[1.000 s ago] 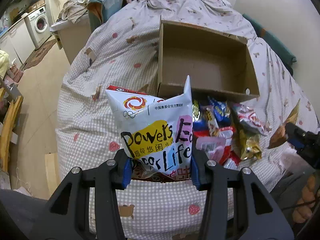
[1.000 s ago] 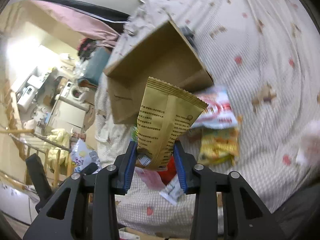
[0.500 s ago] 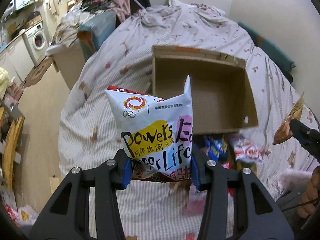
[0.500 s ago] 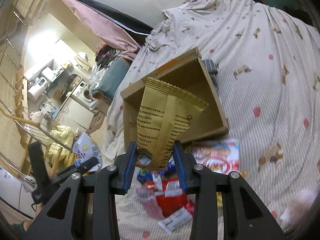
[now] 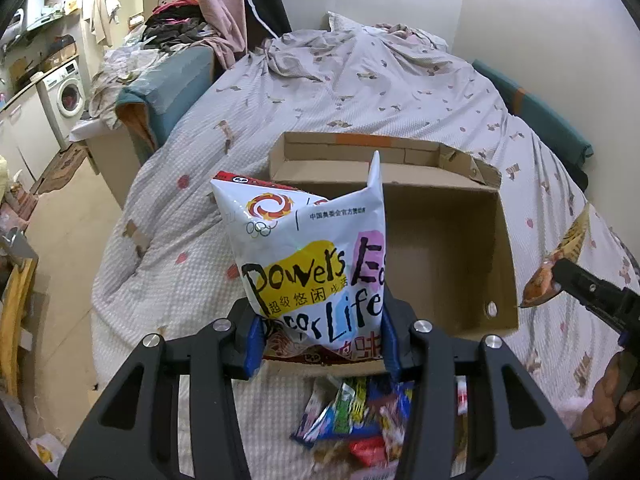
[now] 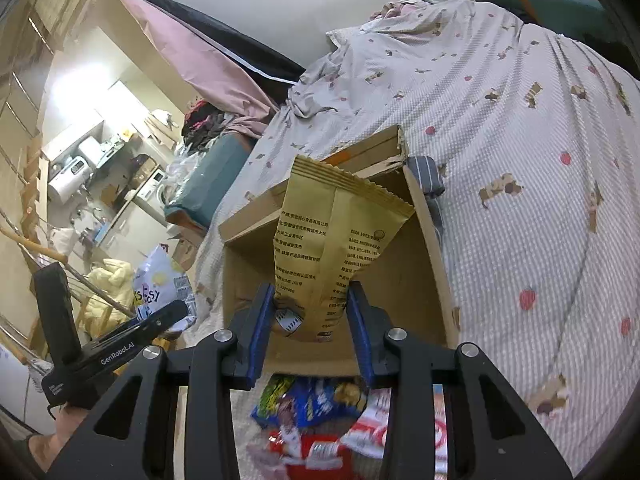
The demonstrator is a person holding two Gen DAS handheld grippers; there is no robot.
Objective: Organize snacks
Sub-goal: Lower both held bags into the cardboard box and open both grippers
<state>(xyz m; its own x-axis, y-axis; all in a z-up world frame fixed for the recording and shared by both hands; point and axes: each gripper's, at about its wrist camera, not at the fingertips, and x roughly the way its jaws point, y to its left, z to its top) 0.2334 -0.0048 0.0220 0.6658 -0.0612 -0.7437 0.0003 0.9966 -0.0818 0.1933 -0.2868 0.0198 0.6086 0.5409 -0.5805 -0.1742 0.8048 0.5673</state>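
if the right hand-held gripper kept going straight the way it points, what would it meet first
Probably the inside of the open cardboard box: the right hand-held gripper, shut on the tan snack bag, aims into it. Depth is hard to judge.

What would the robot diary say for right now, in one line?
left gripper: holds white snack bag | right gripper: holds tan packet | cardboard box: empty

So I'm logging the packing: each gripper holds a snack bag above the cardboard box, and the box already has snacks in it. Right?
Not quite. The cardboard box is empty, as the left wrist view shows. The left gripper does hold a white snack bag and the right gripper a tan one.
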